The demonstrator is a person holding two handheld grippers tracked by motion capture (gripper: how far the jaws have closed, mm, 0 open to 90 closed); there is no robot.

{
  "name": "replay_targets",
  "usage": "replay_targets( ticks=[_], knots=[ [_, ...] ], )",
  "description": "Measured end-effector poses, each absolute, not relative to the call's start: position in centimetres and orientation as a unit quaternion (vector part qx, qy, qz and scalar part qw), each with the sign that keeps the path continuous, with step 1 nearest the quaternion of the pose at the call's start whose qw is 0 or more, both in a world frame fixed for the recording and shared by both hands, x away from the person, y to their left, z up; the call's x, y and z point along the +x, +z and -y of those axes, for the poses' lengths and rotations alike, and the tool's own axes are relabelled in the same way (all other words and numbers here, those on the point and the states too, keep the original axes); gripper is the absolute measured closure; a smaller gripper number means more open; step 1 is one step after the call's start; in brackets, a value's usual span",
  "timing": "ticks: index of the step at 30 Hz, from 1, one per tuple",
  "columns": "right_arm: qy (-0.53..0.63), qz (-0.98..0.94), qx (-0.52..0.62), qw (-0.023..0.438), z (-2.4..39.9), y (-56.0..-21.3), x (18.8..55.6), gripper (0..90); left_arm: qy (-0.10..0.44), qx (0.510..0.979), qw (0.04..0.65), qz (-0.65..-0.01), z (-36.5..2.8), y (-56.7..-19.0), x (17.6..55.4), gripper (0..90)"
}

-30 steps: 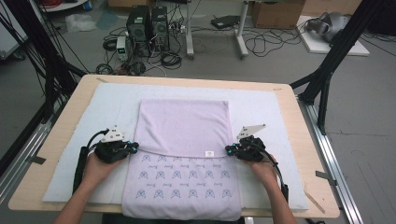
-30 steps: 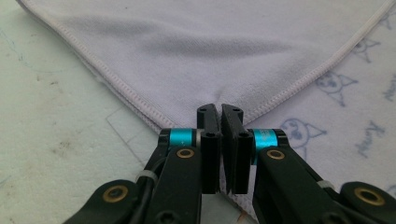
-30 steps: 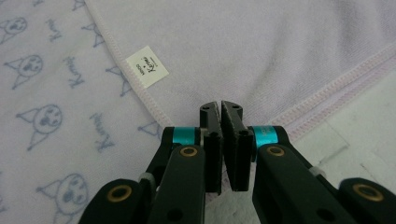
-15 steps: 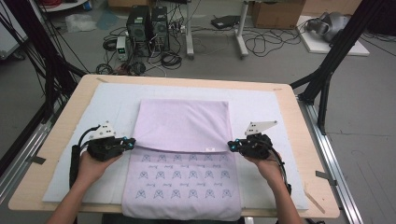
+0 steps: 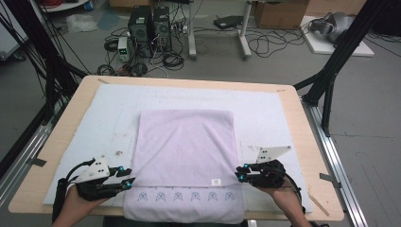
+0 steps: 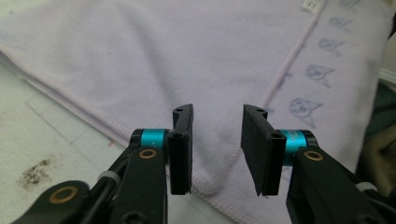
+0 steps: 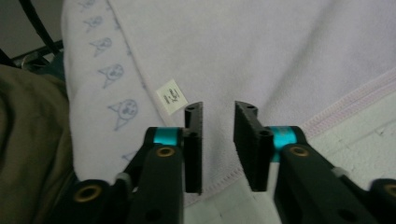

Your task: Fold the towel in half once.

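Lying under both parted fingers (image 6: 181, 149): towel (image 5: 187, 151)

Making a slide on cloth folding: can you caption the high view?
Two hand-held grippers, left and right, open beside the corners of a lilac towel folded on the padded table.

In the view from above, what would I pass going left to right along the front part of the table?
Left gripper → folded lilac towel → small white label on the towel's folded edge → right gripper → bare wooden table edge.
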State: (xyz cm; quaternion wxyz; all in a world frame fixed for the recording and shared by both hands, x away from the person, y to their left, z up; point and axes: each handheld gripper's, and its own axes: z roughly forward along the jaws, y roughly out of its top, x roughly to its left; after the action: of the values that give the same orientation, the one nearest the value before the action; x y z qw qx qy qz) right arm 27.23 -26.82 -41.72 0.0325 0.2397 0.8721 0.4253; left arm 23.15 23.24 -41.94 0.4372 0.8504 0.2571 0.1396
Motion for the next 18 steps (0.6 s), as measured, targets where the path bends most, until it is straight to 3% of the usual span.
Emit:
replay_targets(
  ticks=[5,8,12,18],
  knots=[
    [0.41,-0.883,0.225,0.03,25.5,-43.1,28.2,60.7,0.109,0.865,0.415,-0.26,-22.4,-43.6,24.9,64.8],
    [0.383,-0.896,0.222,0.024,24.9,-43.9,28.5,61.4,0.106,0.869,0.409,-0.256,-22.2,-44.4,25.2,68.7],
    [0.386,-0.896,0.217,0.026,24.9,-44.1,28.5,84.2,0.11,0.873,0.405,-0.25,-22.2,-44.3,25.2,85.8],
    [0.403,-0.891,0.21,0.018,25.2,-43.0,28.8,87.6,0.116,0.861,0.428,-0.25,-22.7,-42.9,24.4,87.9]
  ],
)
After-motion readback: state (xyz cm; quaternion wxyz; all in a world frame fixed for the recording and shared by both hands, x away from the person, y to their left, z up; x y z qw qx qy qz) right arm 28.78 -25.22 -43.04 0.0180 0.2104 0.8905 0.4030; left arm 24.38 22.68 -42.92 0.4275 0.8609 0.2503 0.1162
